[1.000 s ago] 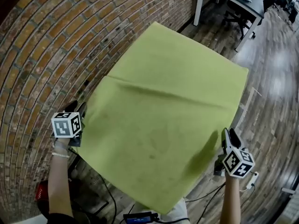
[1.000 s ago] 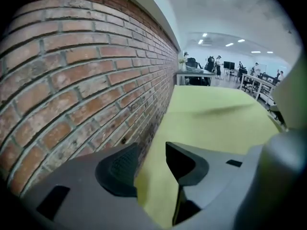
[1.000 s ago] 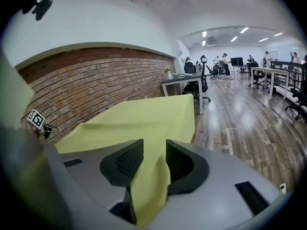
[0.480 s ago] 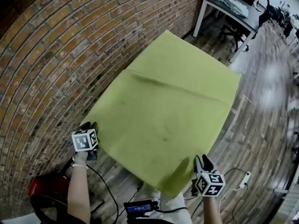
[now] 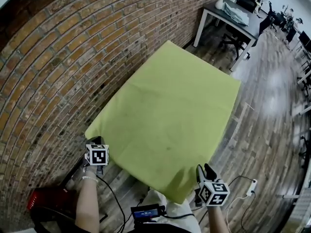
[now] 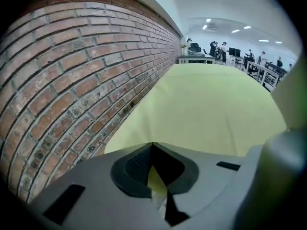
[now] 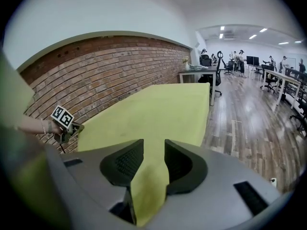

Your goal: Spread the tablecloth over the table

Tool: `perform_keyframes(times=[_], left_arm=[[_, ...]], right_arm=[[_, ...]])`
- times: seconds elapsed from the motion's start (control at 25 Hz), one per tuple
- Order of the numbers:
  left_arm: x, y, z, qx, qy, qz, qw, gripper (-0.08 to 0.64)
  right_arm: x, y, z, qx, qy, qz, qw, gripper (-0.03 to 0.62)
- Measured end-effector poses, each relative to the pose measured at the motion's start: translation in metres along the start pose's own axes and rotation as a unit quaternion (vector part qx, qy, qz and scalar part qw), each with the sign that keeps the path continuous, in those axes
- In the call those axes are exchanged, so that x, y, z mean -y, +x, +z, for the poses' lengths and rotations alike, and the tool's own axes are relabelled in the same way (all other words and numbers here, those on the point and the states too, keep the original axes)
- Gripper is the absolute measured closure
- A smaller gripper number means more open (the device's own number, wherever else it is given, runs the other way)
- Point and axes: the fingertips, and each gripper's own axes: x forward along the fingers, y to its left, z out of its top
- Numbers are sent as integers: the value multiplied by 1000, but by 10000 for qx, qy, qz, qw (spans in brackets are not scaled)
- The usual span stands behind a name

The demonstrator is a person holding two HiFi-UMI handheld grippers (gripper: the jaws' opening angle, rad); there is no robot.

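The yellow-green tablecloth (image 5: 170,110) lies spread over the table beside the brick wall, and its near edge hangs down toward me. My left gripper (image 5: 95,141) is at the cloth's near-left corner. In the left gripper view its jaws (image 6: 152,145) are shut tip to tip, with a thin sliver of the cloth (image 6: 206,104) pinched low between them. My right gripper (image 5: 204,173) is at the near-right corner. Its pads press on a folded strip of the cloth (image 7: 153,114) that runs out between the jaws (image 7: 153,150). The left gripper (image 7: 67,123) also shows at the left of the right gripper view.
The brick wall (image 5: 48,57) runs close along the table's left side. A red object (image 5: 43,198) and cables lie on the wood floor near my left arm. A power strip (image 5: 250,187) is on the floor at the right. A white desk (image 5: 233,18) with a chair stands beyond the table.
Both grippers have drawn back toward me with the cloth's near corners. The raised fold across the cloth has flattened, and the cloth now lies smoother.
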Motion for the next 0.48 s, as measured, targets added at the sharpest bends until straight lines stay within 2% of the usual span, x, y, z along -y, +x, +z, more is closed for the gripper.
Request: perform_keyframes(times=[0.12, 0.2, 0.32, 0.48], left_arm=[[2, -5, -10, -99, -175, -27, 9998, 545], [7, -14, -7, 102, -420, -114, 9990, 546], [21, -51, 28, 937, -698, -249, 9928, 546], [51, -122, 96, 2108, -615, -467, 9745, 546]], right_arm=[[-3, -2, 19, 165, -78, 92, 9998, 451], [-4, -5, 35, 351, -159, 150, 9991, 451], [-6, -15, 69, 763, -494, 242, 9956, 469], [-19, -33, 120, 1339, -1112, 464, 9836, 524]])
